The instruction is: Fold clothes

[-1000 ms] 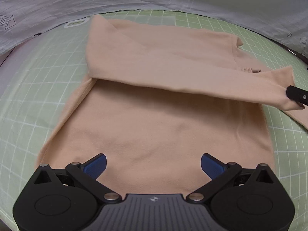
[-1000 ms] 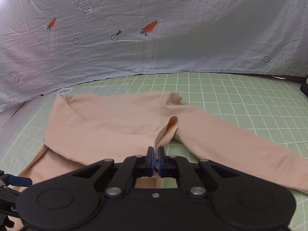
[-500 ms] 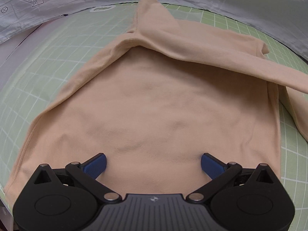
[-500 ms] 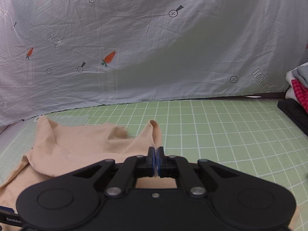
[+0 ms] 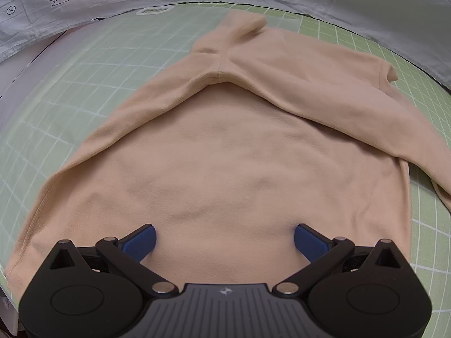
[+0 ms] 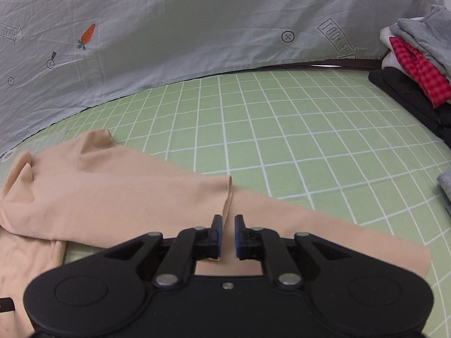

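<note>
A peach long-sleeved shirt [image 5: 225, 155] lies flat on the green grid mat [image 5: 84, 70]. One sleeve [image 5: 324, 90] is folded across its upper part. My left gripper [image 5: 225, 239] hovers wide open over the shirt's lower body, with nothing between its blue pads [image 5: 141, 239]. In the right wrist view, the folded sleeve [image 6: 126, 194] runs to the right and its cuff edge [image 6: 229, 194] stands up between my right gripper's [image 6: 227, 233] jaws. Those jaws are opening, with a gap between the pads and no squeeze on the cloth. A second sleeve [image 6: 324, 233] stretches away to the right under the gripper.
A grey printed sheet [image 6: 197, 28] hangs behind the mat [image 6: 282, 126]. A stack of folded clothes [image 6: 417, 64], red-checked, grey and black, sits at the far right. Another grey cloth [image 6: 445, 186] shows at the right edge.
My right gripper carried the sleeve cuff to the right and down, then parted its jaws from shut. In the left wrist view, the shirt has turned and the sleeve now lies across its top.
</note>
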A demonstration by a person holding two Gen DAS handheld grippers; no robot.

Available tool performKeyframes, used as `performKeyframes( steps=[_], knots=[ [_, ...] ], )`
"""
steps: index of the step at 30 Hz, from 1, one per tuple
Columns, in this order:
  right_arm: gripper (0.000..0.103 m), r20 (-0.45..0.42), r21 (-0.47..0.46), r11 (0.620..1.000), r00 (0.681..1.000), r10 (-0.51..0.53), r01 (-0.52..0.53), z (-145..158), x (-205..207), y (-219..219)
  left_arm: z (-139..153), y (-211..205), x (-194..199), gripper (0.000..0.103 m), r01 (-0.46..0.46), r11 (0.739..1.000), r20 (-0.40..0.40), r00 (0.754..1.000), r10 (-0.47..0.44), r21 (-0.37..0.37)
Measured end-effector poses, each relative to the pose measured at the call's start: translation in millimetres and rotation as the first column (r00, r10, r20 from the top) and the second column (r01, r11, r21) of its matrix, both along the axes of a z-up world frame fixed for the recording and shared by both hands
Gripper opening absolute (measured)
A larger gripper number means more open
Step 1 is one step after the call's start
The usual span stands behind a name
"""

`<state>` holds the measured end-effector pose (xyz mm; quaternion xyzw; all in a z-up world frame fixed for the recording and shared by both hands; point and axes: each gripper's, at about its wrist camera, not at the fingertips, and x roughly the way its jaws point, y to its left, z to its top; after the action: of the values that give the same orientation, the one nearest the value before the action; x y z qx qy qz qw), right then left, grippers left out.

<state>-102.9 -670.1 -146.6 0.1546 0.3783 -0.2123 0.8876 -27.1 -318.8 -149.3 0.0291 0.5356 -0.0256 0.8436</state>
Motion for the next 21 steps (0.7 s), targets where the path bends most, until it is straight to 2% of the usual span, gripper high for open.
performKeyframes(
  steps=[2,4,6,7,13,21],
  knots=[
    [0.076,0.014,-0.002,1.000,1.000,-0.018,0.018,4,-6,1,0,0,-1,0.103,0.006,1.000,0.009,1.000,-0.006,-0.002],
    [0.091,0.038,-0.006,1.000,0.999,-0.019,0.019,9,-11,5,1,2,-4,0.103,0.013,1.000,0.027,1.000,-0.013,-0.005],
    [0.095,0.062,-0.017,1.000,0.998,-0.004,0.005,16,-15,13,2,5,-10,0.103,0.022,1.000,0.039,0.999,-0.022,-0.006],
    [0.103,0.071,-0.023,1.000,0.997,0.005,-0.003,18,-17,18,3,7,-12,0.103,0.031,0.999,0.042,0.999,-0.031,-0.008],
    [0.103,0.077,-0.047,0.999,0.997,0.031,-0.027,21,-37,59,13,30,-32,0.103,0.087,0.996,0.100,0.991,-0.085,-0.020],
    [0.103,0.063,-0.062,0.998,0.998,-0.003,0.007,30,-37,119,28,93,-36,0.103,0.129,0.992,0.170,0.977,-0.127,-0.001]
  ],
)
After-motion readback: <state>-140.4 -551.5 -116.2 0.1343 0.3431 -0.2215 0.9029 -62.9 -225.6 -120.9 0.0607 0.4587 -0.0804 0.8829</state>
